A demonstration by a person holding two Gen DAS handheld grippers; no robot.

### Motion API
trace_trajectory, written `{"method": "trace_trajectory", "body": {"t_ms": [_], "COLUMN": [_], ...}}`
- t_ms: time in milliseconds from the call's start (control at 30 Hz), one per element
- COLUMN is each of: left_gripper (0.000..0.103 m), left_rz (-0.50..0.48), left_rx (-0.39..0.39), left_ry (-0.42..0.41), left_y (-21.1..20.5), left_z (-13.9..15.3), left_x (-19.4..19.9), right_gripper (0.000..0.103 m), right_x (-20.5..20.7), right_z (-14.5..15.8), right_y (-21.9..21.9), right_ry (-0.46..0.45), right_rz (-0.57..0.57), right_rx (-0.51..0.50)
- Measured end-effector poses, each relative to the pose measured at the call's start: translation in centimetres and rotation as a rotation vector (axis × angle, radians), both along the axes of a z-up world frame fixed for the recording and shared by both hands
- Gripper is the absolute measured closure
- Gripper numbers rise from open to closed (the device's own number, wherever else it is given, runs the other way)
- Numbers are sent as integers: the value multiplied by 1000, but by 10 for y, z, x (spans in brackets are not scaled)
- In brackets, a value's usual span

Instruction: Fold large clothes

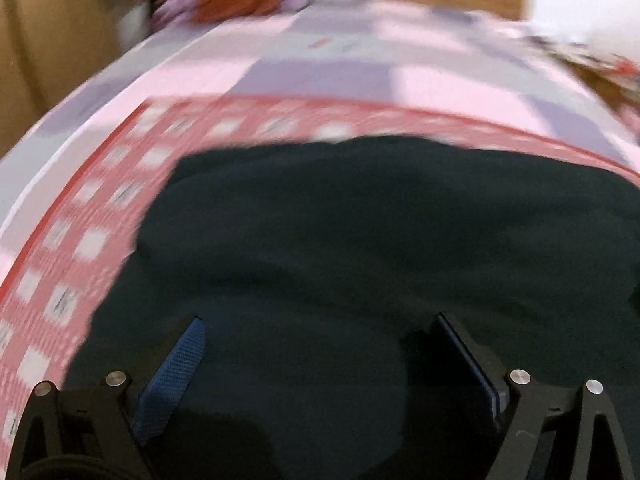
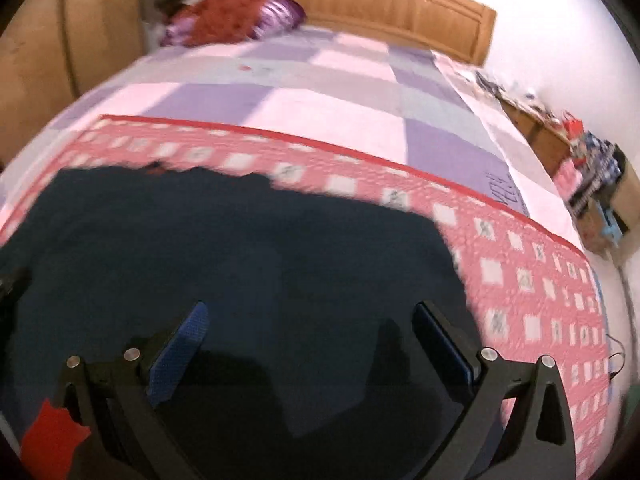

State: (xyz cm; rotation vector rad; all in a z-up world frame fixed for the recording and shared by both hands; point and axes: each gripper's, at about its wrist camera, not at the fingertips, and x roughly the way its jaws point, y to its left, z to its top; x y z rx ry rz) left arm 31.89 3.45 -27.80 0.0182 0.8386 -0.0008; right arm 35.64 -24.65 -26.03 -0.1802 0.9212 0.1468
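Observation:
A large dark garment [image 1: 360, 232] lies spread flat on a red-and-white checked quilt [image 1: 88, 216] on the bed. My left gripper [image 1: 320, 320] hangs over the near part of the garment, open, with only the flat cloth showing between its blue-padded fingers [image 1: 176, 368]. In the right wrist view the same dark garment [image 2: 240, 248] fills the lower left, its right edge ending against the quilt [image 2: 528, 280]. My right gripper [image 2: 312, 308] is open above it, nothing between its fingers. A red patch [image 2: 52, 436] shows at the lower left corner. Both views are blurred.
A pink, lilac and grey checked bedsheet [image 2: 320, 92] covers the far half of the bed. A red and purple heap of cloth [image 2: 236, 12] lies by the wooden headboard [image 2: 380, 4]. A cluttered low shelf [image 2: 588, 184] stands along the bed's right side, by a white wall.

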Motion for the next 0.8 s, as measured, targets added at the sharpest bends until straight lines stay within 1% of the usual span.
{"method": "trace_trajectory", "body": {"t_ms": [33, 67, 100, 133, 167, 200, 233, 267, 300, 333, 367, 433, 500, 533, 567, 633, 667, 700, 733, 767, 800], "left_gripper": [9, 9, 7, 6, 6, 5, 3, 3, 2, 0, 0, 0, 1, 5, 7, 8, 8, 8, 8, 8, 8], "left_rz": [-28, -51, -52, -38, 4, 51, 102, 159, 186, 217, 258, 298, 333, 337, 330, 270, 213, 149, 109, 56, 14], "left_rx": [16, 41, 44, 24, 5, 3, 7, 12, 22, 39, 60, 76, 92, 100, 104, 78, 59, 54, 55, 53, 56], "left_ry": [1, 24, 43, 49, 46, 50, 61, 81, 93, 112, 135, 163, 183, 183, 175, 145, 119, 96, 85, 81, 89], "left_y": [-8, -15, -12, -2, 15, 30, 47, 70, 82, 97, 116, 134, 146, 146, 143, 125, 110, 92, 75, 58, 44], "left_z": [-2, -9, -17, -23, -26, -27, -29, -32, -33, -35, -37, -38, -35, -30, -27, -16, -11, -7, -5, -5, -9], "left_x": [-5, -8, -11, -15, -21, -28, -36, -48, -55, -66, -79, -93, -104, -107, -108, -111, -112, -112, -114, -115, -116], "right_gripper": [0, 0, 0, 0, 0, 0, 0, 0, 0, 0, 0, 0, 0, 0, 0, 0, 0, 0, 0, 0, 0], "right_x": [-17, -30, -42, -50, -56, -59, -59, -61, -64, -69, -73, -87, -102, -112, -120, -138, -147, -155, -165, -174, -181], "right_z": [-4, -13, -21, -25, -26, -27, -26, -26, -24, -23, -22, -19, -14, -11, -7, 5, 9, 12, 13, 11, 7], "right_y": [7, 16, 23, 21, 12, -8, -33, -55, -84, -104, -124, -161, -189, -196, -197, -180, -163, -139, -115, -84, -62], "right_ry": [13, 34, 43, 26, 7, 5, 13, 18, 26, 37, 45, 45, 77, 79, 71, 21, -4, -20, -26, -29, -24], "right_rz": [26, 53, 88, 104, 99, 32, -57, -127, -202, -251, -299, -392, -489, -525, -537, -502, -457, -388, -321, -224, -154], "right_rx": [-9, -33, -77, -100, -96, -89, -79, -67, -38, -23, -38, -85, -109, -113, -106, -83, -77, -65, -56, -55, -64]}}
